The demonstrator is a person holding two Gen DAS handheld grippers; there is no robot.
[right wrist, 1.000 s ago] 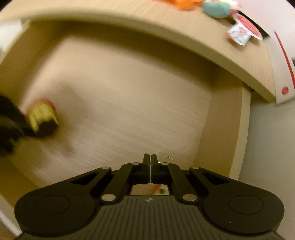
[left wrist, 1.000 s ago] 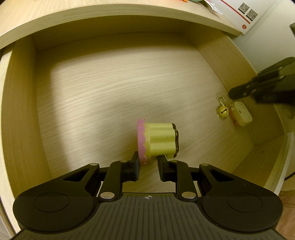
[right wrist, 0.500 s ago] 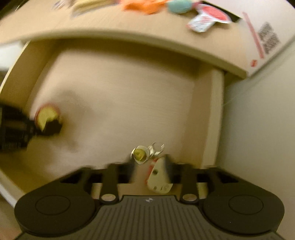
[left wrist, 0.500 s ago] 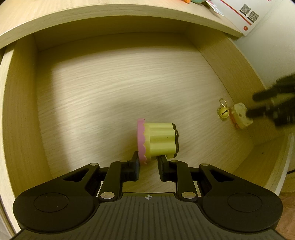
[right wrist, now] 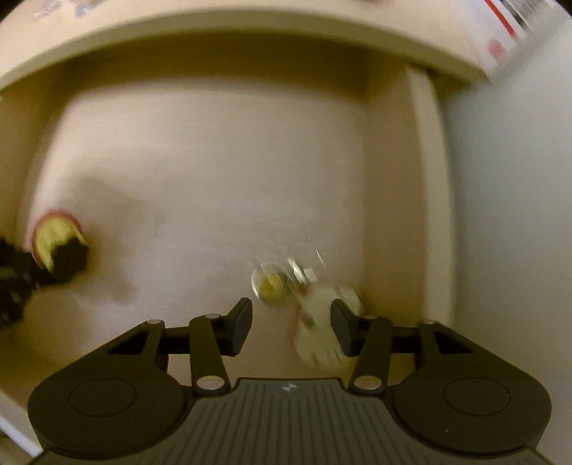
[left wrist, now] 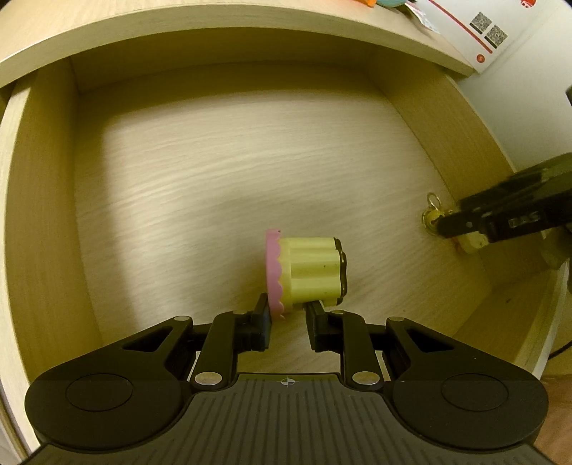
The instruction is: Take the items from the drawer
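Left wrist view first: the left tongs [left wrist: 286,323] sit at the near edge of the drawer [left wrist: 43,221], set narrow, and the toy cupcake [left wrist: 307,273] is pinched between the pads, gripped at its near lower rim where the pink frosting meets the yellow ribbed cup. The cupcake is tipped on its side on the drawer floor, frosting facing the left wall, dark base toward the right wall, roughly mid-floor but closer to the near edge. Over by the right wall the right tongs [left wrist: 461,223] come in from the side and cover most of a small keychain [left wrist: 432,214]; you can just see a metal ring, a yellow bit, and a cream-coloured piece poking out under the black finger. Right wrist view is pretty blurry, but the right tongs [right wrist: 290,331] are about half open, with the cream part of the keychain [right wrist: 318,322] lying between the fingers, close against the right finger [right wrist: 343,329]; I can't tell if that one is actually touching it, and the left finger is clearly apart from it. Farther back, the rest of the drawer floor is bare pale wood up to the back wall, and above that the desk [left wrist: 214,25] edge overhangs, with a white sheet with QR codes [left wrist: 489,32] at its far right corner.
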